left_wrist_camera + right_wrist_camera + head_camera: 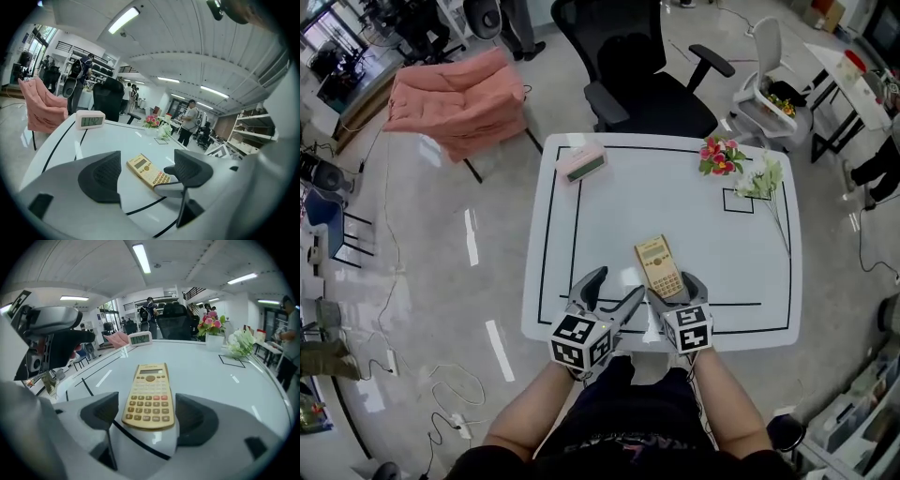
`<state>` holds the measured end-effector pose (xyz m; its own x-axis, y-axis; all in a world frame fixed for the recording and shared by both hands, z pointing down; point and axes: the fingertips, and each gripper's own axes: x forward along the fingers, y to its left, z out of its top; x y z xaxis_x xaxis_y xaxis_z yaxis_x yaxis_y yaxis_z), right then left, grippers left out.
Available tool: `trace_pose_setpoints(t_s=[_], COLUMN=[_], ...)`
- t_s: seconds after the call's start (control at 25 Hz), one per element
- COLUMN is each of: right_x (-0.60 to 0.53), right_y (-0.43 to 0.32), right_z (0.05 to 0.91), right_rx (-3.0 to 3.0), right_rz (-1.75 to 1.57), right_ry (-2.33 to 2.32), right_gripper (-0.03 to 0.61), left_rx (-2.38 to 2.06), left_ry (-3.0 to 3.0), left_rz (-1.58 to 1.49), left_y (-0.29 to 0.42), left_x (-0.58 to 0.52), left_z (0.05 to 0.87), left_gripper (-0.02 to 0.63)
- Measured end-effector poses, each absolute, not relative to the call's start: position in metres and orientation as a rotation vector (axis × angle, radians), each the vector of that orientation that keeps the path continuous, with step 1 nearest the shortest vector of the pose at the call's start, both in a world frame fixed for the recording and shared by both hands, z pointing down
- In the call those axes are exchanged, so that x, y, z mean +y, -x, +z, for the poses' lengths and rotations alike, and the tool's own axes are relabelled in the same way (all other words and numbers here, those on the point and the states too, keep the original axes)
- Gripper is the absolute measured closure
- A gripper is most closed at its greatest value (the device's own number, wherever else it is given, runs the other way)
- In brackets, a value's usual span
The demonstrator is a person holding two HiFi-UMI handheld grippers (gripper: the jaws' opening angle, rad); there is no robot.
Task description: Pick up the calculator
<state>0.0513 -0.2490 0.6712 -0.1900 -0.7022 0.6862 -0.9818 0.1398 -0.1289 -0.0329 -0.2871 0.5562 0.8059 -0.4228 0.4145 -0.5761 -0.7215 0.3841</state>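
A beige calculator point(659, 266) lies flat on the white table point(609, 206), near its front edge, with the display end pointing away from me. My right gripper point(677, 292) is low over the table. Its jaws stand wide open on either side of the calculator's point(150, 397) near end. The pads point(99, 411) do not touch it. My left gripper point(611, 292) hovers just left of it, open and with nothing between its fingers. In the left gripper view the calculator point(143, 166) lies just beyond the two pads point(101, 176).
A pink digital clock point(582, 163) stands at the table's far left corner. Pink flowers point(719, 155) and white flowers point(764, 178) lie at the far right. Beyond the table are a black office chair point(647, 75) and a pink armchair point(459, 98). Black lines mark the tabletop.
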Motion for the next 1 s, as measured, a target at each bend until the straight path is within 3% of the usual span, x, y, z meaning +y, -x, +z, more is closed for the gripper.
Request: trace_pose_setpoints(t_s=[0.52,1.0], right_x=[-0.253,-0.256], right_y=[-0.052,-0.061], right_z=[0.686,0.678], right_rx=[-1.843,-1.964], right_rz=[0.760,1.094], right_ry=[-1.598,-1.673], right_gripper=[0.215,0.215], left_rx=[-0.634,-0.517], left_ry=[-2.440,-2.293], left_rz=[0.477,0.516], left_y=[0.025,-0.007], left_x=[-0.293,-0.297], left_z=[0.587,0.624], left_gripper=[0.268,0.268])
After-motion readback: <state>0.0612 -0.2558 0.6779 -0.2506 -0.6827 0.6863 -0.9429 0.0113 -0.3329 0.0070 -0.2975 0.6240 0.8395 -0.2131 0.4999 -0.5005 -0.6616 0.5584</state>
